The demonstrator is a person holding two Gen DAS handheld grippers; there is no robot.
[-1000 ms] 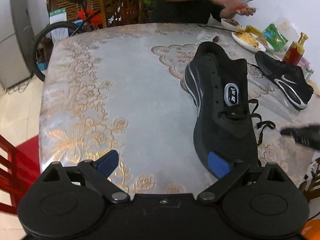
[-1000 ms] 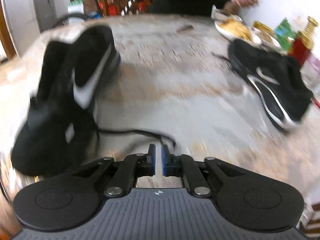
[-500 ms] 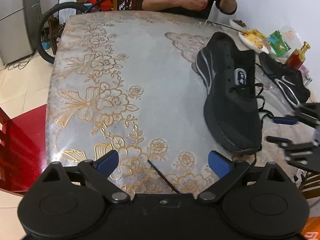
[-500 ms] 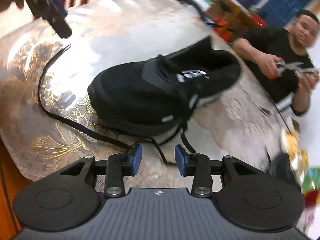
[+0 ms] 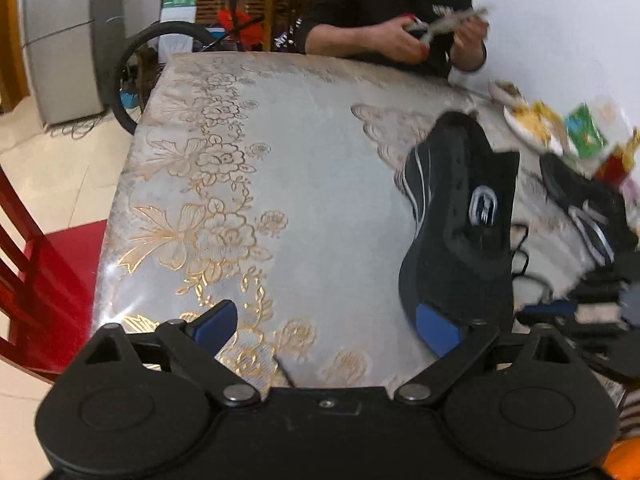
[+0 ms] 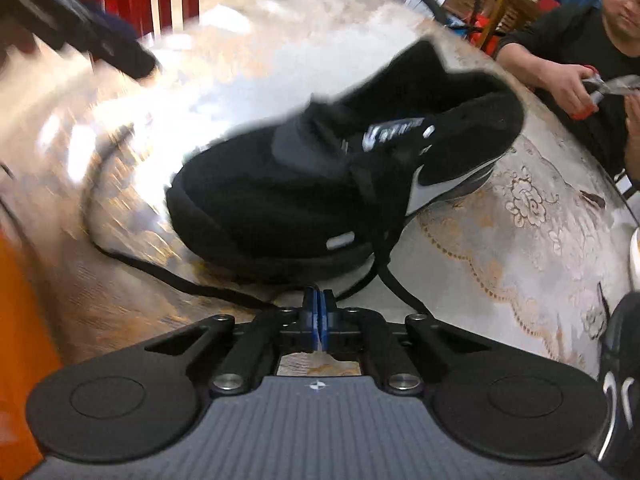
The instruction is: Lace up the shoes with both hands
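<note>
Right wrist: right gripper (image 6: pixel 316 312) fingers pressed together beside lace (image 6: pixel 380 216); left gripper (image 5: pixel 326 330) fingers spread.

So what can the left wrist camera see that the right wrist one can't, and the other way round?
Only the left wrist view: the open left gripper from behind, nothing between its blue pads, and a plate of food at the table's far edge.

Only the right wrist view: the right gripper, shut, right where the black lace runs down from the near shoe.

Both: the near shoe, a second shoe, the floral table, and a seated person's hands with scissors.
</note>
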